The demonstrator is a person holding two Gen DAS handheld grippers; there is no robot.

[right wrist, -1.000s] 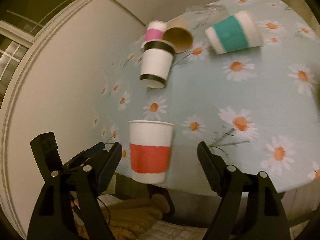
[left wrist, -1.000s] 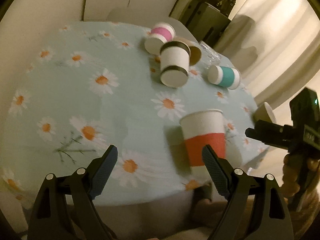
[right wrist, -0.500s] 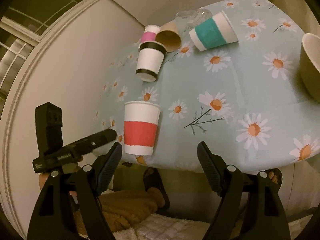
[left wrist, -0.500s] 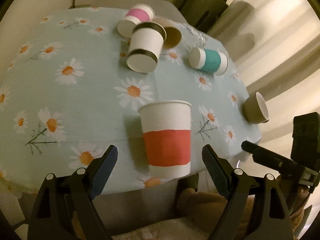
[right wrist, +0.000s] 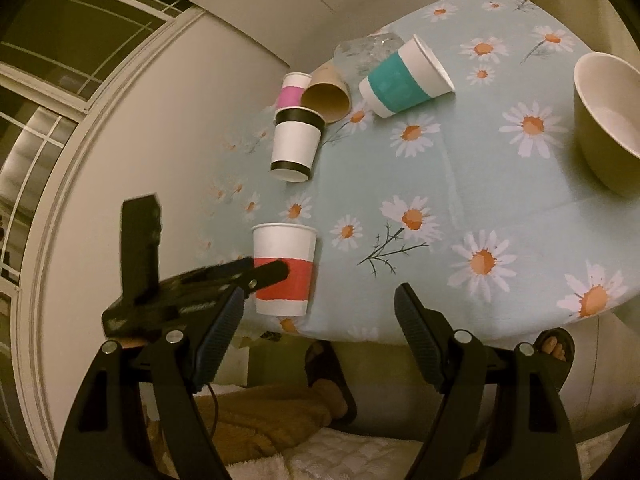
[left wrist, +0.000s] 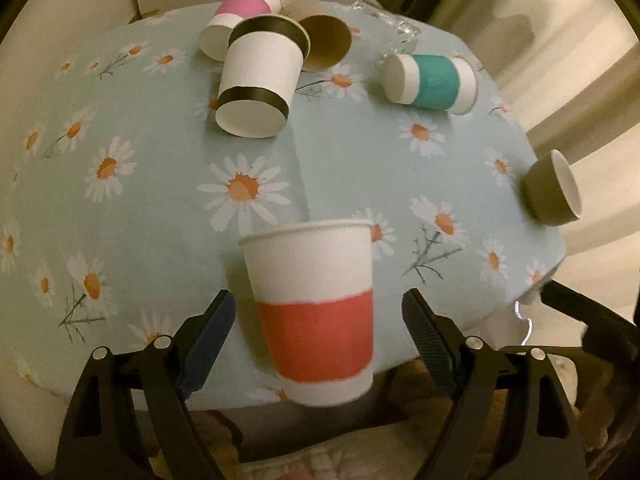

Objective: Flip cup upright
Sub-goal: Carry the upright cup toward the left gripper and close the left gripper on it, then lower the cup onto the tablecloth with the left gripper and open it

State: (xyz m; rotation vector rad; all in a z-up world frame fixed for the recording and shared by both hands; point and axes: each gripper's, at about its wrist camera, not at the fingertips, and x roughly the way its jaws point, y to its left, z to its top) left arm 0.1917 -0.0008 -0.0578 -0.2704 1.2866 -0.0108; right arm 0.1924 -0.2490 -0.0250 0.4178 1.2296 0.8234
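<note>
A white paper cup with a red band (left wrist: 316, 312) stands upright near the table's front edge, also in the right wrist view (right wrist: 284, 270). My left gripper (left wrist: 318, 340) is open, its jaws on either side of the cup without touching it; it shows in the right wrist view (right wrist: 224, 276) beside the cup. My right gripper (right wrist: 318, 324) is open and empty, off the front edge to the cup's right. A black-banded white cup (left wrist: 260, 80), a pink-banded cup (left wrist: 240, 12), a brown cup (left wrist: 324, 36) and a teal-banded cup (left wrist: 434, 82) lie on their sides farther back.
The round table has a light blue daisy cloth (left wrist: 160, 200). An olive bowl (right wrist: 604, 120) sits near the right edge, also in the left wrist view (left wrist: 554, 188). A clear glass (right wrist: 368, 48) lies behind the teal cup. A sandalled foot (right wrist: 554, 348) is under the table.
My left gripper has swung right and closed in until the red-banded cup sits between its open jaws. My right gripper has drawn back and to the right, away from the cup.
</note>
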